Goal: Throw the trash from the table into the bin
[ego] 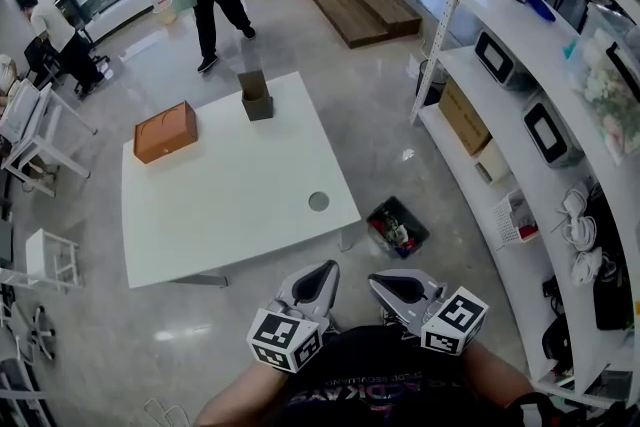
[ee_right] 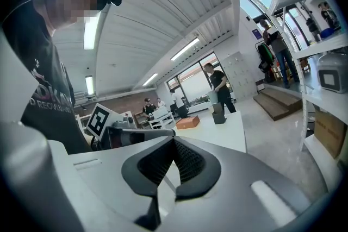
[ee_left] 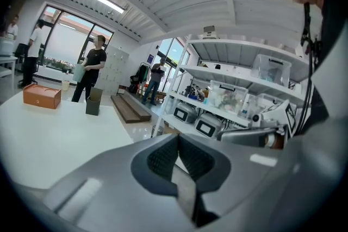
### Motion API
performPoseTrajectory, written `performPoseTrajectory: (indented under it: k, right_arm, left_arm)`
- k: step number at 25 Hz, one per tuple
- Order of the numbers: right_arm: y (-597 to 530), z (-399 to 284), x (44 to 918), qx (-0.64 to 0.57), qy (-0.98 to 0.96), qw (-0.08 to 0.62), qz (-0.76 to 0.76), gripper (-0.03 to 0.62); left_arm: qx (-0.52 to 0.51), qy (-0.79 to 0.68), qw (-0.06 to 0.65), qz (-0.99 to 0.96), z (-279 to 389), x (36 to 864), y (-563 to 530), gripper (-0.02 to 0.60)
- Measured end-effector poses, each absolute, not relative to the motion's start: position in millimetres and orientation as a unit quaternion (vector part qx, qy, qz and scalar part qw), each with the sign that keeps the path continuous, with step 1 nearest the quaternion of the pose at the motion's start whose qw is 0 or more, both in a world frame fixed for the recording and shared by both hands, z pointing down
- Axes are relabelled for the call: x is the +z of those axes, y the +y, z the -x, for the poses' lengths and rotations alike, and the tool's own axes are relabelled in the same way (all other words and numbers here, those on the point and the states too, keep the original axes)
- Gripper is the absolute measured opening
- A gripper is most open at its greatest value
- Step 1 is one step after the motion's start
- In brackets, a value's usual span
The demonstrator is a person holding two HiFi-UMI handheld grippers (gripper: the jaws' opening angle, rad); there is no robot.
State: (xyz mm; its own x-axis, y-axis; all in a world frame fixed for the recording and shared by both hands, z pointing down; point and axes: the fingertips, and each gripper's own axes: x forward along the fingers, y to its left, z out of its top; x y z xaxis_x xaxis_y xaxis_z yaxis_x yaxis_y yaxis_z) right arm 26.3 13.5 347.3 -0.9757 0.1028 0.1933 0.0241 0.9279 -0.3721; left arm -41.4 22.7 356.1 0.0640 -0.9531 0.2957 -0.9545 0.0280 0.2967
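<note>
Grey workshop floor with a white table: both grippers closed, empty and off the trash.

Head view: the left gripper and right gripper sit side by side at 6 o'clock, off the table's near edge. Each gripper view shows its jaws pressed together and holding nothing. From the left gripper, a flat round grey disc lies at 12 o'clock on the table near its near right corner. An upright dark carton with an open top stands at 11 o'clock by the far edge. A closed orange-brown box lies at 10 o'clock, well apart from both. The dark open bin, holding mixed items, stands on the floor at 12 o'clock from the right gripper, just beside that table corner. White shelving runs along 3 o'clock.
</note>
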Motion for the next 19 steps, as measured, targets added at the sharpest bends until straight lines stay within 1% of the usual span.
performPoseTrajectory:
  k: [5, 11, 19]
  right_arm:
    - [9, -26, 349, 0.191, -0.975, 0.104, 0.035, -0.002]
    - [9, -19, 350, 0.191, -0.975, 0.108, 0.045, -0.002]
    - [-2, -12, 351, 0.186, -0.976, 0.105, 0.048, -0.002]
  left_arm:
    - [-0.003, -0.688, 0.22, -0.692, 44, 358, 15, 0.008]
    - [-0.008, -0.683, 0.203, -0.702, 43, 343, -1, 0.008]
    - [-0.011, -0.688, 0.215, -0.694, 53, 349, -5, 0.008]
